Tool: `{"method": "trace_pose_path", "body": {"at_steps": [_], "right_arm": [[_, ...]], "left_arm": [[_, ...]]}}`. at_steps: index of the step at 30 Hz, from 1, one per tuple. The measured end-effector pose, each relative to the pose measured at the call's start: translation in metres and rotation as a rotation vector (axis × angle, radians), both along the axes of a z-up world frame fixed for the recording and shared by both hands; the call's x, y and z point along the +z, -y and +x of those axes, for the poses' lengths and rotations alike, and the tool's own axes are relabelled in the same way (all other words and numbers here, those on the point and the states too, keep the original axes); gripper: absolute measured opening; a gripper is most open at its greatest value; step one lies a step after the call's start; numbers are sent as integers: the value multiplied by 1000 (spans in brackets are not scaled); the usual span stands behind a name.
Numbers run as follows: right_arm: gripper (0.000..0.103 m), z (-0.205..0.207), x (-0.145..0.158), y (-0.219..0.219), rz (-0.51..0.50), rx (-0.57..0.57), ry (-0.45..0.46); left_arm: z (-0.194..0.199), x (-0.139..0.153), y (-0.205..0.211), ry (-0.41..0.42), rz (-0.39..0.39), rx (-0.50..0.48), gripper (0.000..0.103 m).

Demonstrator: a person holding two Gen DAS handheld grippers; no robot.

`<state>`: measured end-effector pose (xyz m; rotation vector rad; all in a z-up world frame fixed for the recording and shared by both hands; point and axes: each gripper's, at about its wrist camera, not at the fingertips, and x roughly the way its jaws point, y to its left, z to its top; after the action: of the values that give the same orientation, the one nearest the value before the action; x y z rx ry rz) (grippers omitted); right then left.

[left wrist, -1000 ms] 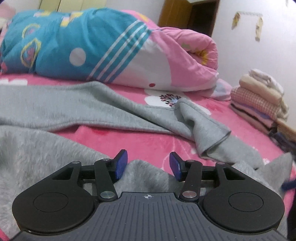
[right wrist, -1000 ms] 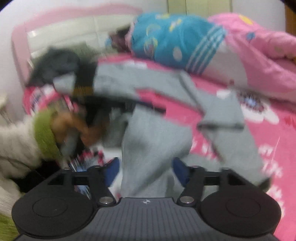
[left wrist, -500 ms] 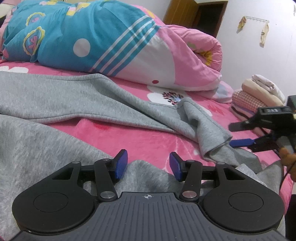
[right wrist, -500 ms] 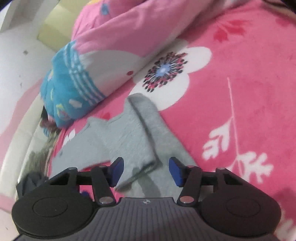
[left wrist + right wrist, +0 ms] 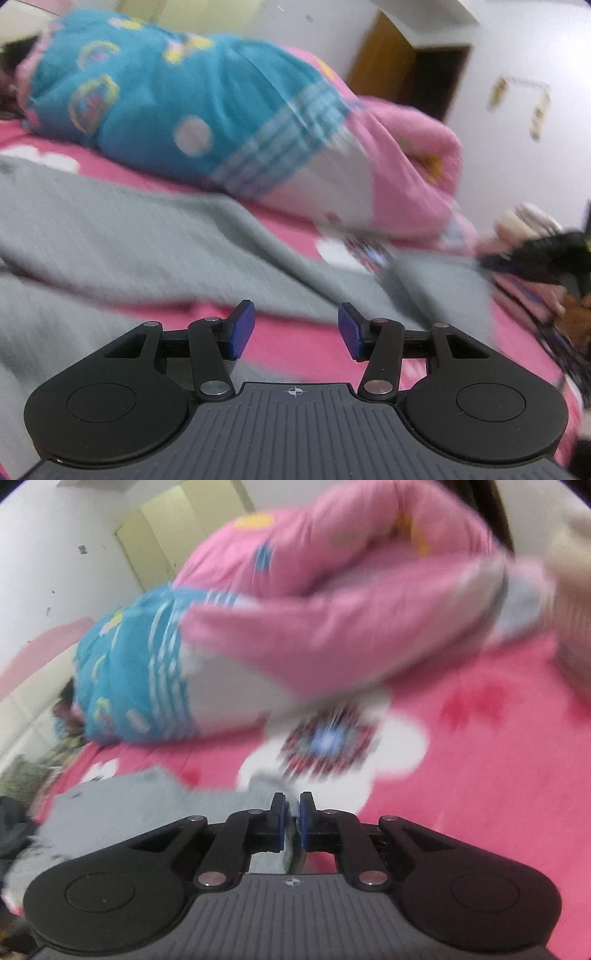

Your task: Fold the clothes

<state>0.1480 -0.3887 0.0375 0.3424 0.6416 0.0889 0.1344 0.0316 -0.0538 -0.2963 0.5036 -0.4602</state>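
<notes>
Right gripper (image 5: 291,812) clenched on an edge of the grey garment (image 5: 129,236) – cloth pinched between the blue pads, over the pink bed sheet (image 5: 480,775). Left gripper (image 5: 296,328) released, jaws wide, hovering above garment and bare sheet. Rolled quilt (image 5: 207,125) along the bed's far edge – frames blurred

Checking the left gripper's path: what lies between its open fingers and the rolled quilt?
In the left wrist view, pink bed sheet, then the grey garment, lie between the left gripper and the quilt.
</notes>
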Motion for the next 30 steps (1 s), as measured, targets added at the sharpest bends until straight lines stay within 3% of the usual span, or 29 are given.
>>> {"method": "trace_pose_path", "body": {"at_steps": [5, 10, 13, 22, 30], "right_arm": [[6, 39, 29, 23, -192, -74, 56], [5, 79, 27, 50, -261, -145, 51], [5, 97, 20, 68, -277, -189, 51], [4, 143, -19, 104, -274, -255, 18], [0, 180, -73, 118, -358, -307, -51]], "left_arm": [[30, -3, -17, -29, 4, 118, 50], [49, -20, -24, -129, 20, 182, 50], [51, -24, -23, -136, 45, 190, 50], [53, -26, -22, -139, 68, 201, 49], [53, -27, -21, -136, 79, 201, 50]]}}
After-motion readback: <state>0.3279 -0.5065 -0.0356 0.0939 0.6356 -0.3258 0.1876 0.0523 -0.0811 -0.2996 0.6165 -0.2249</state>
